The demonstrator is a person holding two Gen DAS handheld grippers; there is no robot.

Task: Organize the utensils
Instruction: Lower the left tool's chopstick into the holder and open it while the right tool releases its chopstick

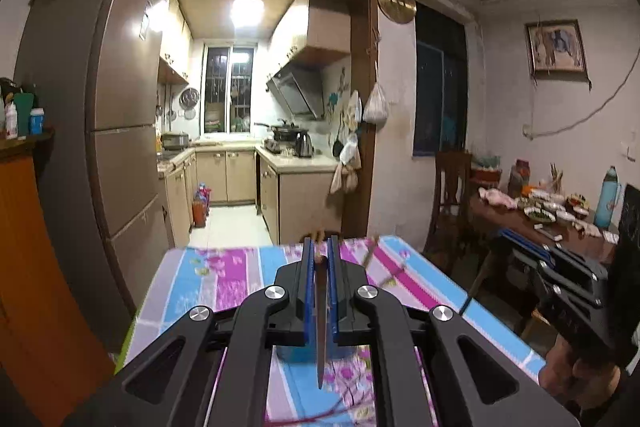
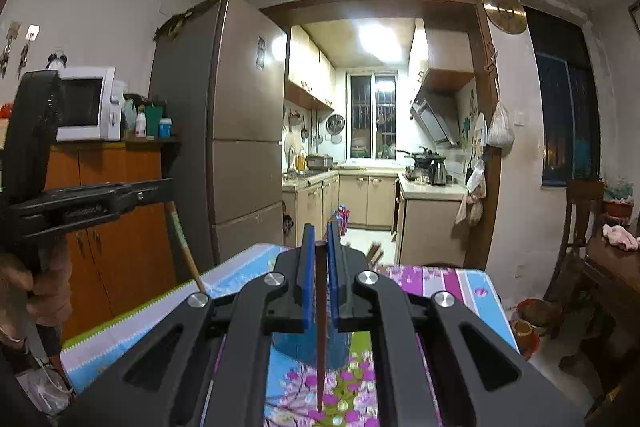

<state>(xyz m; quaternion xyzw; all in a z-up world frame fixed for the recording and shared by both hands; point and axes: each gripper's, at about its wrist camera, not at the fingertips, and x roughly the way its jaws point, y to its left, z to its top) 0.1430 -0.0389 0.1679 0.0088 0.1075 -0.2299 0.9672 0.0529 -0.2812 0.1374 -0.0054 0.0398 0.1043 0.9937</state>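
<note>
Floral pink-and-blue tablecloth point(image 1: 224, 279) covered the table facing a lit kitchen at twelve o'clock. Left gripper point(image 1: 320, 247) was clamped on a thin metal-bladed utensil point(image 1: 321, 327) hanging toward six o'clock; right gripper point(image 2: 319, 233) pinched a slim dark-brown wooden chopstick point(image 2: 321, 347) above a blue cylindrical holder point(image 2: 296, 347).

Right gripper point(image 2: 319, 247) clamped on a brown chopstick point(image 2: 321, 327), tip hanging down over the flowered tablecloth point(image 2: 240, 279). Blue holder point(image 2: 296, 347) seen just below. Left gripper point(image 2: 160, 189) held at far left.
</note>
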